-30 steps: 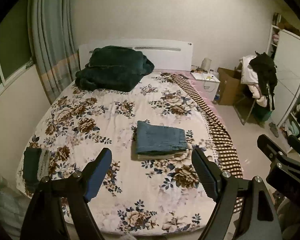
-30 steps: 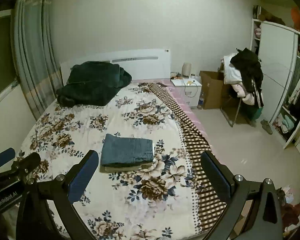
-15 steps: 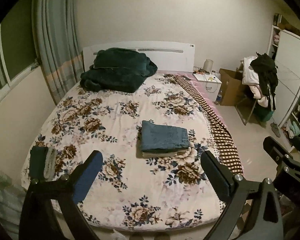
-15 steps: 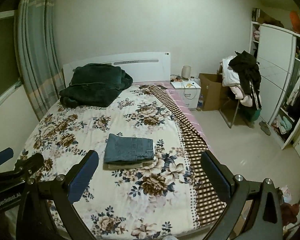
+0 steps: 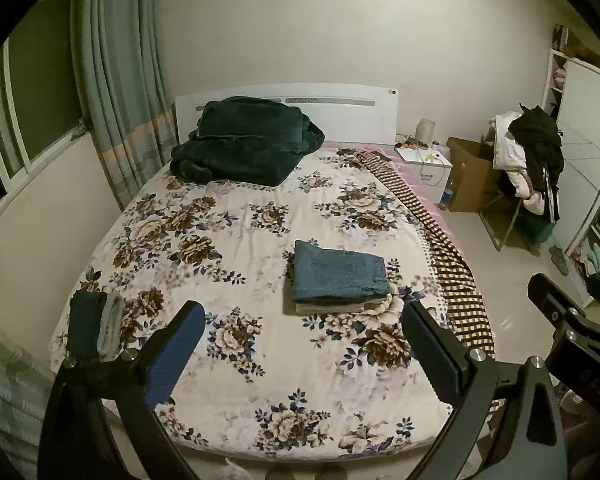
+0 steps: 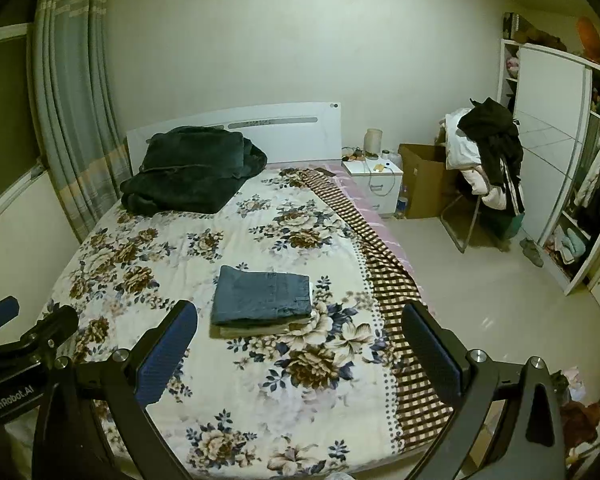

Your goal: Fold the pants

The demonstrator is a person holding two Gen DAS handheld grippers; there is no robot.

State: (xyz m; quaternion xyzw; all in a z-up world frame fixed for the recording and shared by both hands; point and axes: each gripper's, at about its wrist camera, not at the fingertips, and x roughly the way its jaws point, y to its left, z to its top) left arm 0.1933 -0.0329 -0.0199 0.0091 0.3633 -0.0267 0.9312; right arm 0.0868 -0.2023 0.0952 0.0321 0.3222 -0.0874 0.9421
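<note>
Folded blue denim pants point(image 5: 338, 272) lie on top of a folded beige garment point(image 5: 332, 307) in the middle of the floral bed cover point(image 5: 228, 264). The stack also shows in the right wrist view point(image 6: 262, 294). My left gripper point(image 5: 304, 344) is open and empty, held above the foot of the bed, well short of the stack. My right gripper point(image 6: 300, 344) is open and empty too, also back from the stack. The right gripper shows at the right edge of the left wrist view point(image 5: 568, 316).
A dark green blanket point(image 5: 244, 146) lies by the headboard. A small dark and grey folded item point(image 5: 94, 326) sits at the bed's near left corner. A nightstand point(image 6: 374, 184), cardboard box point(image 6: 424, 180), clothes-laden chair point(image 6: 488, 152) and wardrobe point(image 6: 548, 152) stand on the right.
Both grippers have pulled back and up from the bed, so the folded stack looks farther away. Both stay open and empty.
</note>
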